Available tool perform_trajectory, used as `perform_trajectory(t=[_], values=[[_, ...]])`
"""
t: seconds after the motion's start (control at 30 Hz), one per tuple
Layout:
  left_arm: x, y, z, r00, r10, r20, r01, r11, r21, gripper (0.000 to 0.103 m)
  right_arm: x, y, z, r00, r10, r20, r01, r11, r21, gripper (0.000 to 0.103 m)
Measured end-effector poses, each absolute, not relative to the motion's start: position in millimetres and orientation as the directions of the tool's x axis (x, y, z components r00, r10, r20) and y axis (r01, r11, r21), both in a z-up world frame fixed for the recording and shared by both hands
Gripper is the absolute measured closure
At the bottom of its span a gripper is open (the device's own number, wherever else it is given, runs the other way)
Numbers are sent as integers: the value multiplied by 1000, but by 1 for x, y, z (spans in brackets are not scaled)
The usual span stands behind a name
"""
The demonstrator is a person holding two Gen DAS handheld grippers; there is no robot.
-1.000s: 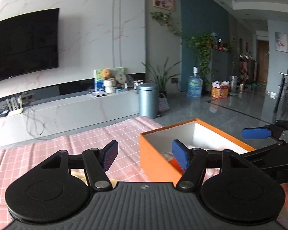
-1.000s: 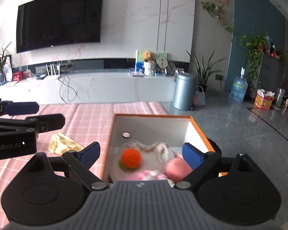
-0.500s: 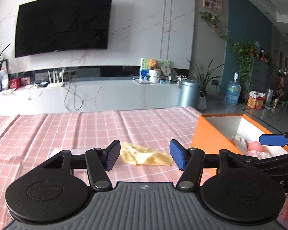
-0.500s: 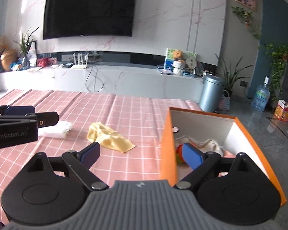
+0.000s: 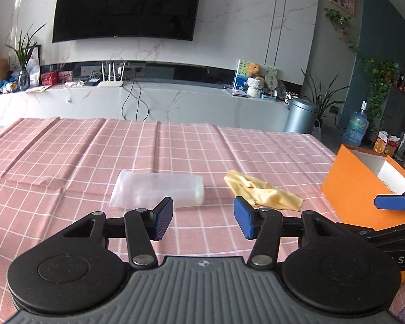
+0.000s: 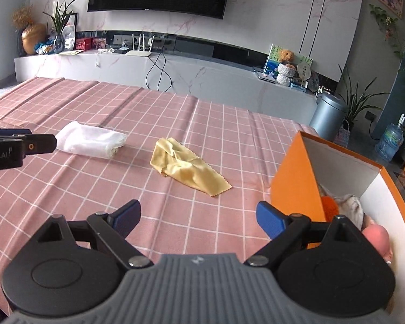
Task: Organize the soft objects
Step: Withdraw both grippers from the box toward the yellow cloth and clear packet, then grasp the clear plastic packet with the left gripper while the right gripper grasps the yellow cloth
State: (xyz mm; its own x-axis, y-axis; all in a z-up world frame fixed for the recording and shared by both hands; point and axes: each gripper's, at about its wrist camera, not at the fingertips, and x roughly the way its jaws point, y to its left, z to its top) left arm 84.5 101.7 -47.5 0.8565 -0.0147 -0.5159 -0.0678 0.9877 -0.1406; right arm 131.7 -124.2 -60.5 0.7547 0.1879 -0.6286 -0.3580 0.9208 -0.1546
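A crumpled yellow cloth (image 6: 187,168) lies on the pink checked tablecloth, also seen in the left wrist view (image 5: 259,193). A folded white towel (image 6: 90,139) lies to its left; in the left wrist view (image 5: 158,191) it sits just beyond my left gripper (image 5: 202,217). An orange box (image 6: 297,183) stands at the right, holding an orange ball (image 6: 330,205), a pale cloth and a pink soft thing. My left gripper is open and empty. My right gripper (image 6: 199,220) is open and empty, near the box's left wall.
The box's orange side also shows in the left wrist view (image 5: 356,186). Beyond the table stand a white TV bench (image 6: 175,73), a grey bin (image 6: 326,113) and a water bottle (image 6: 390,141). The table's right edge runs by the box.
Both grippers have swung left, away from above the box, and now face the cloth and towel on the table. Both stay open and empty.
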Motion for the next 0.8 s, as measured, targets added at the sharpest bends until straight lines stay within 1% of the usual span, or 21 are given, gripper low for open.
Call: perform_trajectory(t=[0.17, 0.3, 0.43, 0.5, 0.6, 0.7, 0.8], values=[[96, 119, -58, 851, 11, -525, -105, 983, -148, 42, 160, -111, -71, 730, 194, -655, -376, 915, -149, 12], [110, 125, -66, 852, 33, -522, -105, 989, -107, 32, 188, -97, -79, 719, 186, -669, -384, 909, -161, 12], [132, 132, -75, 832, 80, -549, -143, 987, -73, 30, 218, -87, -88, 702, 178, -689, -371, 918, -142, 12], [142, 132, -78, 827, 85, -556, -140, 988, -58, 29, 233, -81, -93, 695, 173, -698, -357, 925, -127, 11], [157, 129, -82, 825, 72, -561, -107, 994, -29, 25, 252, -72, -103, 679, 181, -712, -364, 925, -113, 9], [169, 122, -90, 802, 45, -595, -32, 999, 33, 25, 266, -63, -114, 661, 177, -729, -383, 915, -125, 9], [175, 116, -99, 792, 61, -608, 7, 994, 110, 24, 278, -59, -124, 645, 180, -743, -389, 914, -117, 9]])
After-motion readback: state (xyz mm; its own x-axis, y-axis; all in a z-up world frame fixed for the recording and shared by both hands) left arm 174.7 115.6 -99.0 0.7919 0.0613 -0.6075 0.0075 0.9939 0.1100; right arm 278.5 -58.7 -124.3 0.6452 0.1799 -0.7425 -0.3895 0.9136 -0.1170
